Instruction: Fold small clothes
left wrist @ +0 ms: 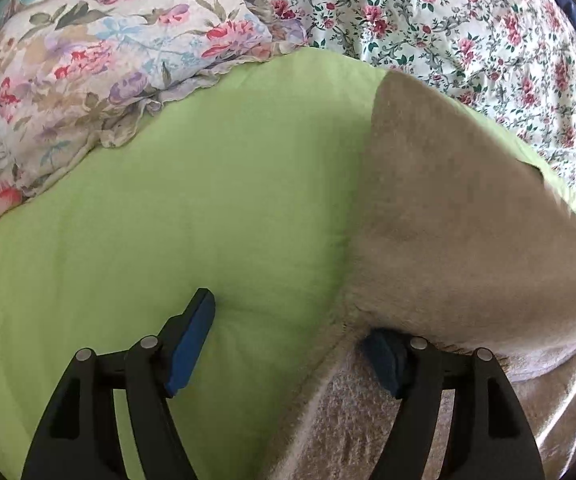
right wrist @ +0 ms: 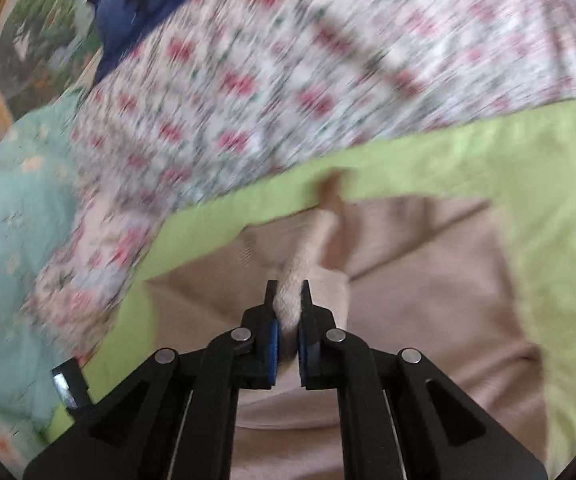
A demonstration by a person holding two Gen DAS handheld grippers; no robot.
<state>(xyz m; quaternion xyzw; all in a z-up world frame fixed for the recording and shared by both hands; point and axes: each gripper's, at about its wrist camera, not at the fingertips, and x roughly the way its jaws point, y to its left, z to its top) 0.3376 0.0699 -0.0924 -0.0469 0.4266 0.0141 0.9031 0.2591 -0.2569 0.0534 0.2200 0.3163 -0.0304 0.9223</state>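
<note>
A beige fleecy garment [left wrist: 456,232] lies on a green sheet [left wrist: 207,208] and is partly lifted and folded over. My left gripper [left wrist: 288,320] is open, its left finger on the green sheet and its right finger hidden under the garment's edge. In the right wrist view my right gripper [right wrist: 286,294] is shut on a pinched fold of the beige garment [right wrist: 428,280], which spreads over the green sheet [right wrist: 548,168]. That view is blurred by motion.
A floral pillow [left wrist: 99,72] lies at the left back and a rose-print bedspread [left wrist: 468,32] at the back right. In the right wrist view a teal quilt [right wrist: 11,220], the rose-print bedspread [right wrist: 288,60] and a dark blue cloth [right wrist: 147,4] lie beyond the sheet.
</note>
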